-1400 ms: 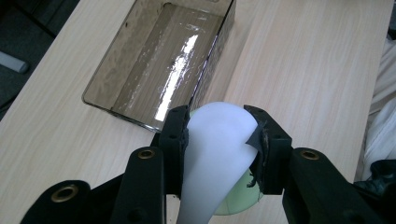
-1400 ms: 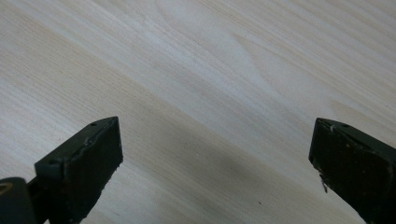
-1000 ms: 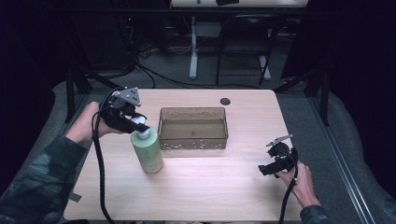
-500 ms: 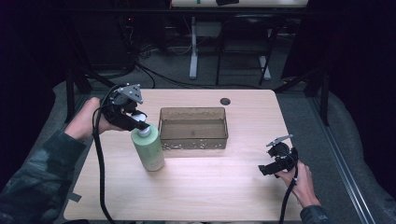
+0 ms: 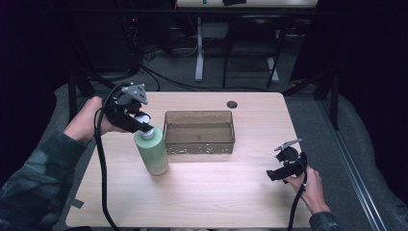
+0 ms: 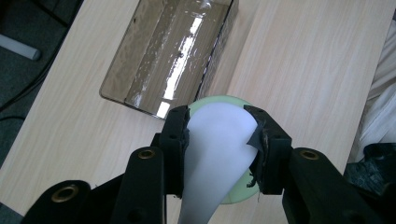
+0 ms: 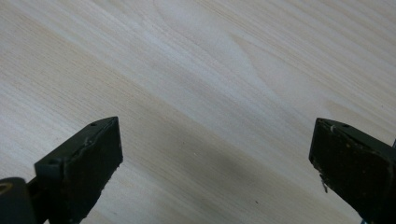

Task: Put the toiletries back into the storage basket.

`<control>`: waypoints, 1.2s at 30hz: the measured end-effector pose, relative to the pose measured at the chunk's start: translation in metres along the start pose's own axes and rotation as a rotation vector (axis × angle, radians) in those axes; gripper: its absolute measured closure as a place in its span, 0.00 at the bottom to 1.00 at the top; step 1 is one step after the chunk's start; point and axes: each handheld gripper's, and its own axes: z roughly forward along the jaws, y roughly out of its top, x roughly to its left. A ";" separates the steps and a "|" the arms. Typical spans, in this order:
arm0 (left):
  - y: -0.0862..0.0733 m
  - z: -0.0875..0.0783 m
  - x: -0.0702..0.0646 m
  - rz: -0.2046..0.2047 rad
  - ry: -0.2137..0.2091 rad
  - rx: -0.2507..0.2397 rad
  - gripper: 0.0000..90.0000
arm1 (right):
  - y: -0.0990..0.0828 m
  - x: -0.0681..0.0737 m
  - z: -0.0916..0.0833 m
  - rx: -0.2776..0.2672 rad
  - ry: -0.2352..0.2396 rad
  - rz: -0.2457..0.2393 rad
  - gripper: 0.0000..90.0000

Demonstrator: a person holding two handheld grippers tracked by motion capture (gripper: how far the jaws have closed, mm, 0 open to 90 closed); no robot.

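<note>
The green bottle [image 5: 151,155] is held by its white pump cap [image 6: 219,140], on which the left hand-held gripper [image 5: 137,120] is closed from above; in the left gripper view the two black jaws are seen pressed on both sides of the cap. The cap is probably chosen because it is narrower than the body, so it fits between the jaws, and because a grip at the top lets the bottle hang straight. The bottle is seen a little tilted, with its base at or just above the tabletop [image 5: 216,192]; whether it is touching cannot be told. It is placed just beside the left short wall of the clear brown container [image 5: 199,132], which lies open at the middle of the tabletop. From this nearness it is judged that the bottle is meant to be put into the container.

The right hand-held gripper [image 5: 284,166] is kept well apart, near the right front part of the tabletop, with its jaws standing wide and nothing between them; only bare wood is seen past them. It seems to be left out of the way so that the work of the left hand is not disturbed.

The bottle is pale green and matte, with a rounded body and a smooth white top. No label can be made out.
</note>
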 end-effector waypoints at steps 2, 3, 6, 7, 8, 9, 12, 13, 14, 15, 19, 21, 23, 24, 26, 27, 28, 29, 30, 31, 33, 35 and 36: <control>0.001 -0.002 0.000 0.005 0.001 0.004 0.69 | 0.000 0.000 0.000 -0.001 -0.001 0.000 0.02; 0.002 -0.003 0.000 0.004 0.001 0.006 0.69 | 0.000 0.000 0.000 0.000 0.000 0.000 0.02; 0.005 -0.006 0.000 0.010 0.004 0.011 0.69 | 0.000 0.000 0.000 -0.003 -0.001 0.000 0.02; 0.005 -0.006 0.000 0.011 0.005 0.010 0.69 | 0.000 0.000 0.000 -0.002 -0.001 0.000 0.02; 0.006 -0.007 0.000 0.009 0.006 0.011 0.69 | 0.000 -0.001 0.000 -0.002 -0.003 -0.003 0.02; 0.006 -0.007 0.000 0.009 0.006 0.011 0.69 | 0.000 -0.001 0.000 -0.002 -0.003 -0.003 0.02; 0.009 -0.011 0.001 0.011 0.009 0.013 0.69 | 0.000 -0.001 -0.001 -0.003 -0.004 -0.004 0.02; 0.010 -0.011 0.001 0.011 0.009 0.013 0.69 | 0.000 -0.001 -0.001 -0.003 -0.004 -0.005 0.02; 0.010 -0.012 0.002 0.012 0.010 0.011 0.69 | 0.000 -0.001 -0.001 -0.005 -0.004 -0.005 0.02; 0.011 -0.013 0.002 0.013 0.011 0.015 0.69 | 0.000 -0.001 -0.001 -0.005 -0.004 -0.005 0.02; 0.014 -0.016 0.002 0.019 0.014 0.016 0.69 | 0.000 -0.001 -0.001 -0.005 -0.004 -0.002 0.02; 0.015 -0.016 0.003 0.021 0.015 0.017 0.69 | 0.000 -0.002 0.000 -0.006 -0.003 -0.004 0.02; 0.018 -0.017 0.003 0.020 0.014 0.020 0.69 | 0.000 -0.001 0.000 -0.007 -0.002 -0.003 0.02; 0.019 -0.018 0.004 0.020 0.014 0.019 0.69 | -0.001 -0.002 0.000 -0.008 -0.002 -0.004 0.02; 0.020 -0.019 0.004 0.021 0.013 0.022 0.69 | -0.001 -0.002 0.000 -0.005 -0.006 -0.002 0.02; 0.021 -0.020 0.004 0.022 0.013 0.023 0.69 | -0.001 -0.002 0.000 -0.005 -0.005 -0.002 0.02; 0.022 -0.021 0.005 0.024 0.014 0.023 0.69 | -0.001 -0.002 0.000 -0.005 -0.004 -0.003 0.02; 0.023 -0.022 0.005 0.023 0.014 0.023 0.69 | -0.001 -0.002 0.000 -0.008 -0.002 0.000 0.02; 0.025 -0.024 0.005 0.024 0.018 0.023 0.69 | -0.002 -0.003 0.001 -0.008 0.000 0.002 0.02; 0.026 -0.024 0.005 0.027 0.017 0.023 0.69 | -0.002 -0.003 0.001 -0.008 0.000 -0.001 0.02; 0.028 -0.026 0.006 0.027 0.021 0.022 0.69 | -0.002 -0.004 0.000 -0.009 -0.003 -0.002 0.02; 0.031 -0.028 0.006 0.033 0.023 0.022 0.69 | -0.002 -0.004 0.000 -0.011 -0.005 -0.003 0.01; 0.032 -0.029 0.007 0.033 0.026 0.021 0.69 | -0.002 -0.004 0.000 -0.014 -0.005 -0.002 0.01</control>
